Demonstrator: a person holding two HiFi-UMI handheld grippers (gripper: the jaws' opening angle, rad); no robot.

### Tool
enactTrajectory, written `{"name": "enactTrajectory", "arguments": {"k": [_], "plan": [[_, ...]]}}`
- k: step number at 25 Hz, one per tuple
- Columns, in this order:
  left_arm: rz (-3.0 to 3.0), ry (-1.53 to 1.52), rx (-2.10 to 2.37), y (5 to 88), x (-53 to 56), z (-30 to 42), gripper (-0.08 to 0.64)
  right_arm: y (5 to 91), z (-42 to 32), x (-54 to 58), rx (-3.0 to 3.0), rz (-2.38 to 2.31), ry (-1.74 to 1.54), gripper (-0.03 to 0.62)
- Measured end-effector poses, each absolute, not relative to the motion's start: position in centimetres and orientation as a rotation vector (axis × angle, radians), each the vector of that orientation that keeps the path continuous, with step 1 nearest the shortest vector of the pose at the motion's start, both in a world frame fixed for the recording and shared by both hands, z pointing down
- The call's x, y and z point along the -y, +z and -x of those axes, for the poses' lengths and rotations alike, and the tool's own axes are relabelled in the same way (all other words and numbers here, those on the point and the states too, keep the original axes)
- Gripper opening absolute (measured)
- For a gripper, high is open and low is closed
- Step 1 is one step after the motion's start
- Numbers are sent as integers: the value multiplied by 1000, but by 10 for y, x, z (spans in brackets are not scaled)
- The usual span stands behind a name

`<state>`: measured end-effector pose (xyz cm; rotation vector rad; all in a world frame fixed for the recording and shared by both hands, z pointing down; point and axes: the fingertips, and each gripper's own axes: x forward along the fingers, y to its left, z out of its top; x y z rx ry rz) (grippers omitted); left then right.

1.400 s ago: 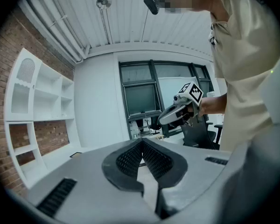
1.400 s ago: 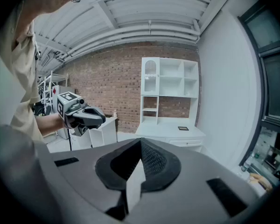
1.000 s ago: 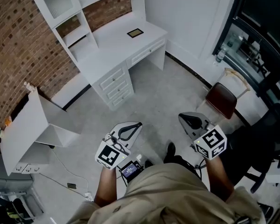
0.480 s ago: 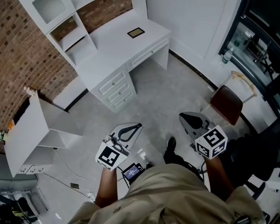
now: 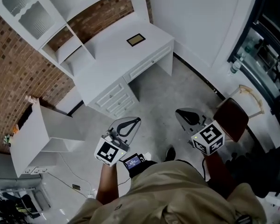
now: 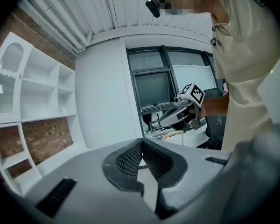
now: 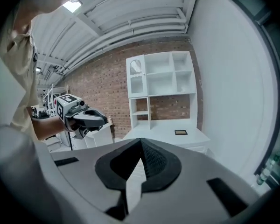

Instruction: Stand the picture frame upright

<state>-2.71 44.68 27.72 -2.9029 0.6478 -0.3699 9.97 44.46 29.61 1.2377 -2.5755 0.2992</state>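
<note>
The picture frame (image 5: 136,39) is small and dark with a gold border. It lies flat on the top of the white desk (image 5: 107,59), far ahead of both grippers, and shows tiny in the right gripper view (image 7: 180,132). My left gripper (image 5: 137,121) is held over the floor, shut and empty, its pads together (image 6: 142,142). My right gripper (image 5: 178,112) hangs level with it to the right, likewise shut with nothing between its jaws (image 7: 141,142). Each gripper shows in the other's view: the right gripper (image 6: 177,114) and the left gripper (image 7: 86,118).
A white shelf hutch (image 5: 42,17) rises behind the desk against a brick wall. A white cabinet (image 5: 39,134) stands at the left with cables on the floor. A brown chair (image 5: 231,116) stands at the right near dark windows. Grey floor lies between me and the desk.
The desk and picture frame have slid lower and nearer in the head view as the person moves toward them. Both grippers stay shut and keep their places.
</note>
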Motion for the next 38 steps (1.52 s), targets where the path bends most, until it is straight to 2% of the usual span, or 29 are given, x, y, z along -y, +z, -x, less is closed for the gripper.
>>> {"name": "enactTrajectory", "arguments": {"k": [18, 28, 38], "plan": [[2922, -372, -592, 297, -235, -19, 8, 317, -151, -253, 2506, -1292, 340, 3], [2926, -350, -505, 290, -81, 4, 8, 315, -127, -103, 2461, -1384, 330, 3], [2940, -334, -554, 292, 4, 25, 8, 324, -102, -9, 2456, -1334, 349, 3]]}}
